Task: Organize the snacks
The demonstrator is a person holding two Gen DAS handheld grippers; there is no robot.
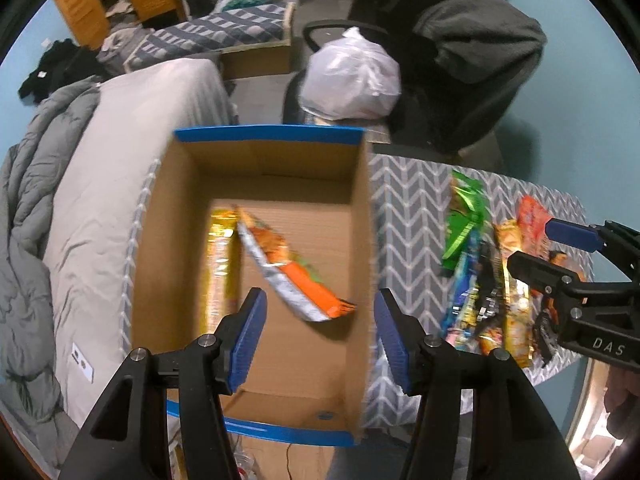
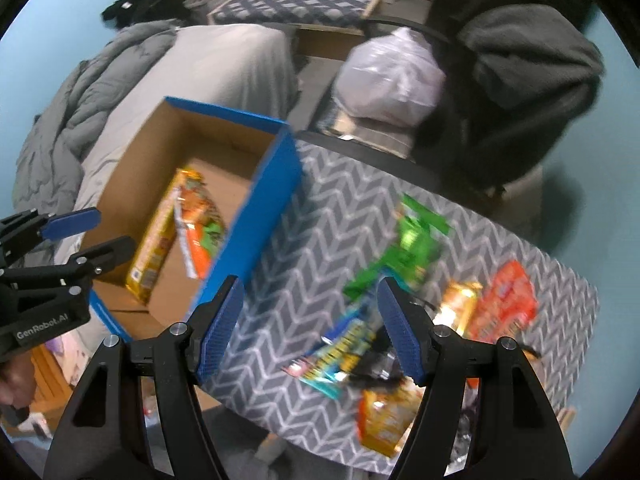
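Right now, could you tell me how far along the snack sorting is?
Two packets already lie in the cardboard box: a gold packet and an orange packet. Nothing is in hand; the left gripper and right gripper are both open and empty. The green packet, red packet and several others remain on the table.

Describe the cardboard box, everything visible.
The cardboard box is open-topped, with plain brown corrugated inner walls, a blue outside and blue rim edges. It stands upright on the chevron-patterned cloth, at its left end beside the bed. Inside, a gold packet lies along the left wall and an orange packet rests diagonally on the floor. Neither gripper touches it.
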